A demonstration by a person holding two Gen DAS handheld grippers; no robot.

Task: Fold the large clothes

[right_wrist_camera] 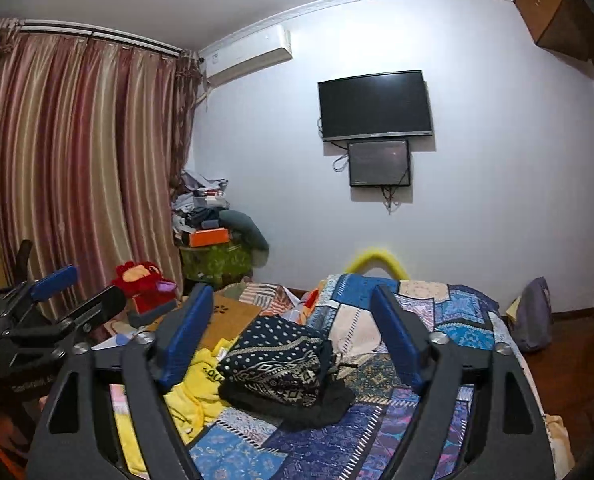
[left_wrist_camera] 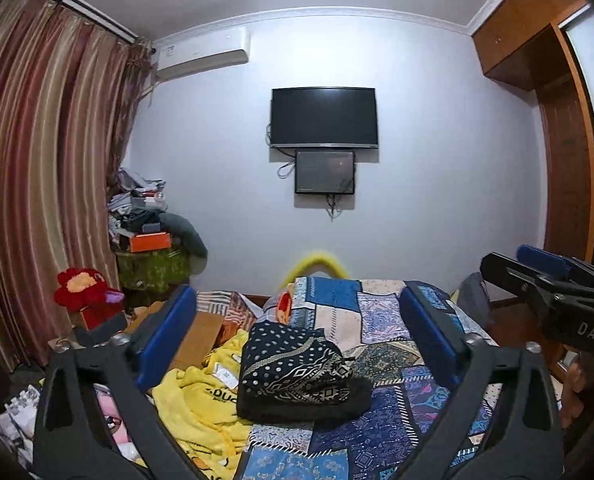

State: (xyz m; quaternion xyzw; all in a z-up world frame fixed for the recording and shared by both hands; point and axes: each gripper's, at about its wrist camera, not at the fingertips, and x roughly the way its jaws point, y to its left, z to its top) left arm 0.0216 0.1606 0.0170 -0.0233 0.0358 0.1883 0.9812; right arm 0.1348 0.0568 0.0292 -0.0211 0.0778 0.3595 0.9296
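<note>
**Left wrist view: folded garment at rest on the bed**

From left: my left gripper (left_wrist_camera: 297, 344) gapes wide, empty; the folded patterned garment (left_wrist_camera: 297, 376) lies on the patchwork quilt (left_wrist_camera: 377, 312); my right gripper (right_wrist_camera: 293, 340) likewise wide. Folding seems finished; next, probably fetching the yellow garment (left_wrist_camera: 201, 400).

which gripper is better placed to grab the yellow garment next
Left, probably: the yellow garment lies on the left gripper's side of the folded dark garment; the right gripper is farther off.

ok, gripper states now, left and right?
Left gripper: open, empty, above the folded dark patterned garment.
Right gripper: open, empty.
</note>
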